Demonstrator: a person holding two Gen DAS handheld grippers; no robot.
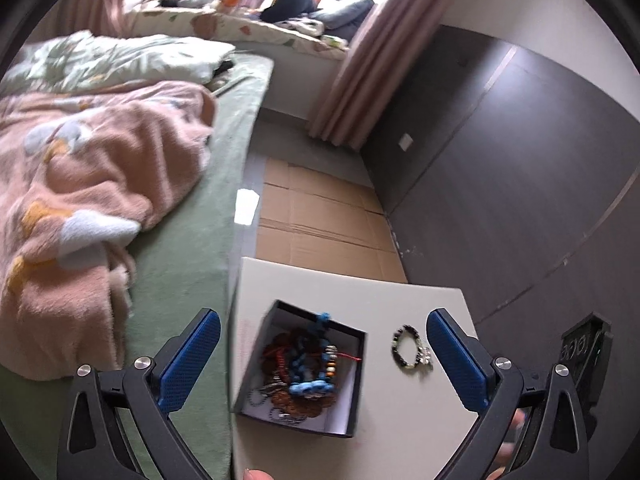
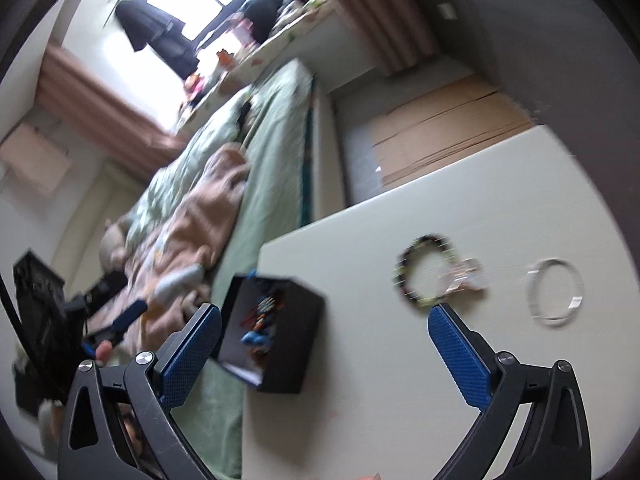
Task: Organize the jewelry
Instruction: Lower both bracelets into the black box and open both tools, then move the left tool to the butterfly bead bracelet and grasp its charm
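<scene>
We hold the left gripper point(image 1: 323, 354) tilted down over the near end of the white table point(image 1: 408, 412), its blue pads spread wide with nothing between them. The right gripper point(image 2: 324, 350) points down at the same table from a rolled angle, jaws just as wide and empty.

Under the left gripper sits one dark box point(image 1: 304, 372), open on top, with a tangle of beaded jewelry point(image 1: 304, 364) inside: blue, brown and red strands, too knotted to count. Just beside the box one dark beaded bracelet point(image 1: 410, 346) lies on the bare tabletop. The right view, blurred, shows one plain white bangle point(image 2: 554, 292) beyond that bracelet, apart from it.

Past the table we see flattened cardboard point(image 1: 320, 212) on the floor, a green bed point(image 1: 224, 184) with a pink blanket point(image 1: 100, 184), pink curtains point(image 1: 376, 60) and a bright window.
</scene>
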